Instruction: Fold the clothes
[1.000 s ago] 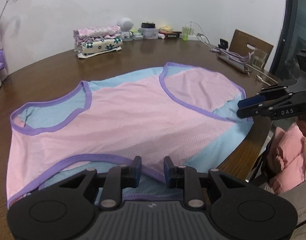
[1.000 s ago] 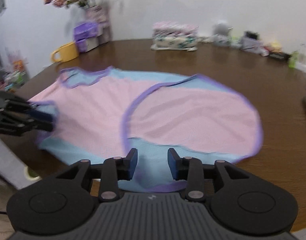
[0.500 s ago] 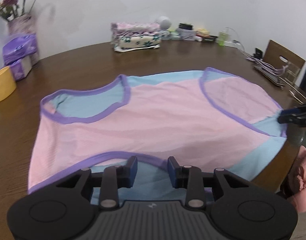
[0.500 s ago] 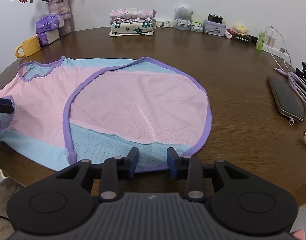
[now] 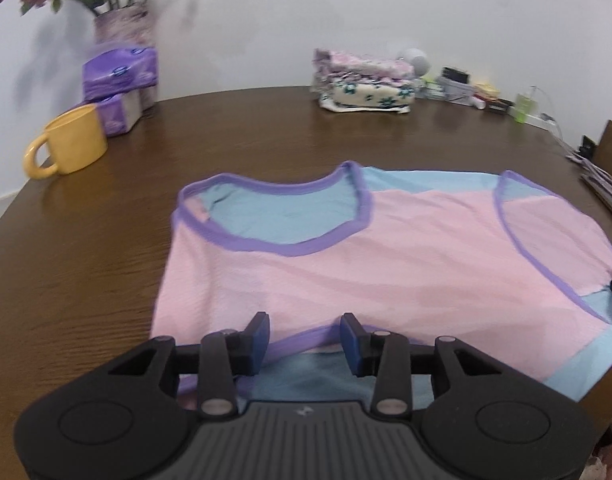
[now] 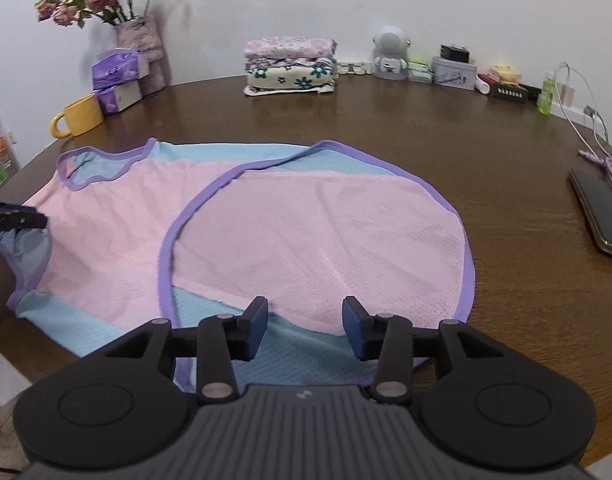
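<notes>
Hovering low, both claws gape apart and empty: left gripper point(image 5: 305, 336) over the purple armhole trim, right gripper point(image 6: 304, 322) over the hem (grab-ready, I'd judge), pink-and-blue vest point(image 6: 266, 224) spread flat mid-frame on the table point(image 6: 505, 152).

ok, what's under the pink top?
Only the brown table shows around the pink top, which lies flat; its blue back layer shows at the neckline. Whatever the cloth covers can't be seen.
</notes>
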`<state>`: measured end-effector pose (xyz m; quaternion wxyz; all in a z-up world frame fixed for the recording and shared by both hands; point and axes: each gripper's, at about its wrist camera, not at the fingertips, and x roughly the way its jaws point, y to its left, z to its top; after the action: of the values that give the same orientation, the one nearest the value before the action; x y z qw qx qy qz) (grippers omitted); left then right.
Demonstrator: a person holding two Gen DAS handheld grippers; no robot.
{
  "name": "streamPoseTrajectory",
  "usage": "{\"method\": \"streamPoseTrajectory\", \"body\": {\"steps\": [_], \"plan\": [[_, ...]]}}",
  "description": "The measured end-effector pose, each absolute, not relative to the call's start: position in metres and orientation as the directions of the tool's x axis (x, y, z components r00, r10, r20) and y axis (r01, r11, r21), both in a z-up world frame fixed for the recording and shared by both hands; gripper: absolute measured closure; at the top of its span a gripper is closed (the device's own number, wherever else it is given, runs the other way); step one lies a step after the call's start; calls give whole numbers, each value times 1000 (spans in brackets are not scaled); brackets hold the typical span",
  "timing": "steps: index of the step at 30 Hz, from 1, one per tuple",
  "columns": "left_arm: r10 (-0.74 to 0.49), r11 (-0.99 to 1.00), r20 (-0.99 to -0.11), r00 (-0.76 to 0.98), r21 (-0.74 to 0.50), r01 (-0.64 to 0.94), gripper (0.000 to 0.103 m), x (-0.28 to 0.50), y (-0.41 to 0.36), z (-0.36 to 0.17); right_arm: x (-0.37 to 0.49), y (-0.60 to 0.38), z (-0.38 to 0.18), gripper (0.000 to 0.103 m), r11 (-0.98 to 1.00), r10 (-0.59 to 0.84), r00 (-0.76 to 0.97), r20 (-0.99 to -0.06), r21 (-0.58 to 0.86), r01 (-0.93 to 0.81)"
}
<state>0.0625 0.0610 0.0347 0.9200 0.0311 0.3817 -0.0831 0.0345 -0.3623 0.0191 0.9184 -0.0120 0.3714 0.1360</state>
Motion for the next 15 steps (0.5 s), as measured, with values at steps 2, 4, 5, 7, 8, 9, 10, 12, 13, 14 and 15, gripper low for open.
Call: {"method": "streamPoseTrajectory", "body": {"steps": [2, 4, 5, 7, 8, 9, 10, 12, 13, 14, 15], "plan": [[-118, 985, -708, 696, 2, 170, 65, 61, 64, 34, 36, -365, 16, 61, 965, 235, 687, -687, 80, -250], [-119, 985, -710, 694, 2, 170, 65, 60, 66, 33, 36, -367, 15, 61, 968, 226, 691, -687, 75, -241], [-119, 985, -711, 693, 2, 171, 65, 60, 67, 33, 35, -367, 15, 61, 968, 223, 692, -686, 74, -239], [-115, 985, -709, 695, 8, 172, 65, 57, 68, 32, 34, -368, 15, 61, 969, 219, 694, -685, 72, -235], [-114, 985, -708, 697, 10, 172, 65, 56, 68, 32, 34, -368, 15, 61, 970, 217, 695, -685, 71, -233], [-115, 985, -707, 698, 8, 171, 65, 55, 68, 32, 33, -369, 14, 59, 971, 215, 697, -685, 70, -230], [-120, 986, -705, 699, 1, 169, 65, 54, 69, 32, 32, -369, 14, 58, 971, 213, 698, -684, 69, -229], [-134, 985, -690, 711, -15, 172, 65, 51, 70, 36, 32, -369, 18, 57, 966, 239, 699, -674, 92, -242], [-145, 984, -675, 723, -21, 177, 64, 48, 70, 39, 28, -368, 23, 52, 960, 261, 708, -656, 103, -259], [-155, 983, -661, 735, -28, 183, 63, 45, 70, 43, 25, -366, 27, 46, 954, 280, 718, -637, 106, -279], [-165, 982, -646, 746, -34, 188, 54, 41, 69, 47, 19, -363, 34, 29, 947, 302, 732, -611, 103, -305]]}}
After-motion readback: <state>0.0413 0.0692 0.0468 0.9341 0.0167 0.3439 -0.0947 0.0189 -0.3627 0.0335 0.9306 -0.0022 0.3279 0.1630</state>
